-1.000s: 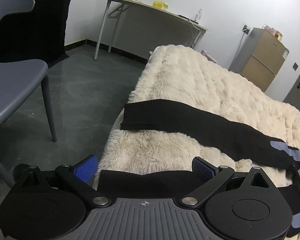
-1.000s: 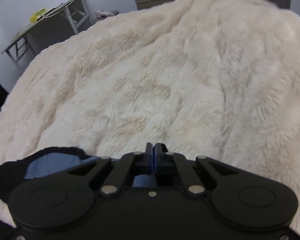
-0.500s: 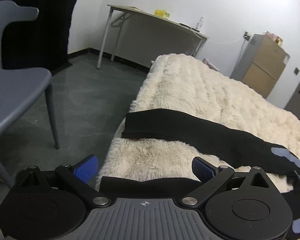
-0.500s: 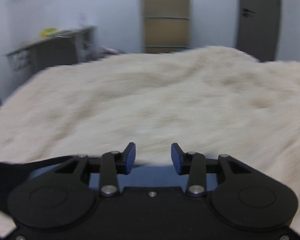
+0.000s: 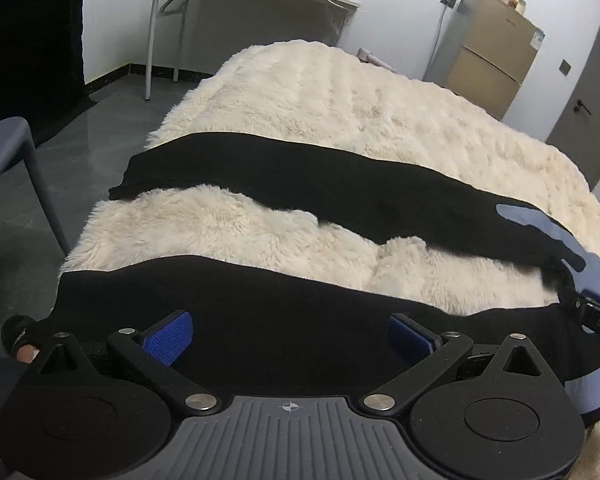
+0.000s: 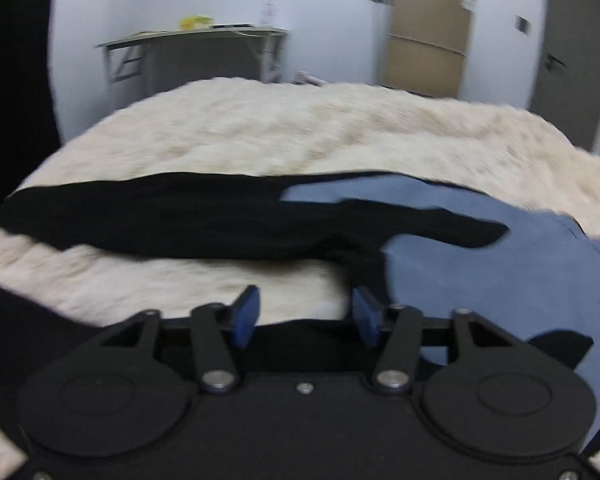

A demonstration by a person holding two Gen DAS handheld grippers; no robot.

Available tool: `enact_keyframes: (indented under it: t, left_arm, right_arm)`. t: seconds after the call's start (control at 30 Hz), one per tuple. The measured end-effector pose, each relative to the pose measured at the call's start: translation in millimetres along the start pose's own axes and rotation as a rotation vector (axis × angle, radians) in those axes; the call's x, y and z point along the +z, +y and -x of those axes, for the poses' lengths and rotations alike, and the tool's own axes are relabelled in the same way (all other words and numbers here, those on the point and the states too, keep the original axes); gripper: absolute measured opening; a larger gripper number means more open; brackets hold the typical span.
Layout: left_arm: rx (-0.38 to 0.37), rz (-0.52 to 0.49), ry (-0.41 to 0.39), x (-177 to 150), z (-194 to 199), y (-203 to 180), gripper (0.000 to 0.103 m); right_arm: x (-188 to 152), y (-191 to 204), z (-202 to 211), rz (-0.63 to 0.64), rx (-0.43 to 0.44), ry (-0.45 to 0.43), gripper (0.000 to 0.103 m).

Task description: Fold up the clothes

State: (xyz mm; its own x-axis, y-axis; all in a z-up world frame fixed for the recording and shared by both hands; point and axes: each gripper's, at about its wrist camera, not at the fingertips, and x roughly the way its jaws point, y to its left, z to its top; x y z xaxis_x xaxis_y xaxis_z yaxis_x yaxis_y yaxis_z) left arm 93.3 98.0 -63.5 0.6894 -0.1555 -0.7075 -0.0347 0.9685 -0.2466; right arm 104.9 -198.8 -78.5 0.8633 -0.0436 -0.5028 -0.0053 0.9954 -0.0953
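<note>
Two black trouser legs of a black-and-blue garment [image 5: 340,196] lie spread apart on the cream shaggy fur blanket [image 5: 380,112]. Left gripper [image 5: 288,334] hovers wide open over the near leg, gripping nothing. Right gripper [image 6: 306,314], jaws just opened about halfway, is empty beside the garment's blue waist panel [image 6: 480,264]. Best next: pinch the near leg's edges evenly, then lay it flat onto the far leg.
</note>
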Motion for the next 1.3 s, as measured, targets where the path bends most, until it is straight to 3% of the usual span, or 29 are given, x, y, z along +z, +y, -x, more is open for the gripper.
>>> enact_keyframes:
  t: [0.07,0.2,0.33,0.43,0.5,0.6,0.67,0.7,0.73,0.8,0.9,1.0,1.17,1.3]
  left_arm:
    - [-0.023,0.035,-0.003,-1,3,6,0.103]
    - [-0.035,0.023,-0.015,-2,10,8,0.103]
    - [-0.052,0.033,-0.025,-2,15,14,0.103]
    - [-0.079,0.073,-0.014,-3,15,22,0.103]
    - [-0.086,0.098,-0.012,-3,16,26,0.103]
    - [-0.095,0.135,-0.015,-3,18,33,0.103]
    - [-0.109,0.175,-0.019,-3,18,39,0.103]
    - [-0.115,0.185,-0.017,-3,17,40,0.103]
    - [-0.12,0.192,-0.013,-3,16,40,0.103]
    - [-0.127,0.191,0.0,-2,13,39,0.103]
    - [-0.163,0.148,0.032,3,9,28,0.103]
    - [-0.222,0.057,0.028,16,6,-4,0.103]
    - [-0.426,-0.22,0.007,39,-20,-119,0.102]
    - [-0.52,-0.289,0.07,44,-64,-192,0.1]
  right_arm:
    - [5,14,1,-0.002,-0.066,-0.075,0.059]
    - [-5,32,-10,-0.03,-0.102,-0.034,0.059]
    - [-25,59,-24,0.022,0.066,0.127,0.058]
    - [-25,64,0,0.01,0.228,0.06,0.061]
    - [-24,57,14,0.044,0.27,0.035,0.061]
    - [-35,24,30,0.116,0.198,-0.024,0.061]
    - [-60,-10,46,0.209,0.047,-0.106,0.062]
    - [-70,-17,51,0.234,0.006,-0.138,0.071]
    - [-88,-31,58,0.258,-0.046,-0.18,0.087]
    - [-115,-55,60,0.217,-0.067,-0.177,0.103]
    - [-137,-67,45,0.145,-0.075,-0.128,0.103]
    - [-137,-66,31,0.154,-0.067,-0.107,0.103]
    - [-144,-73,28,0.12,-0.032,-0.128,0.103]
    - [-151,-64,29,0.139,-0.044,-0.166,0.103]
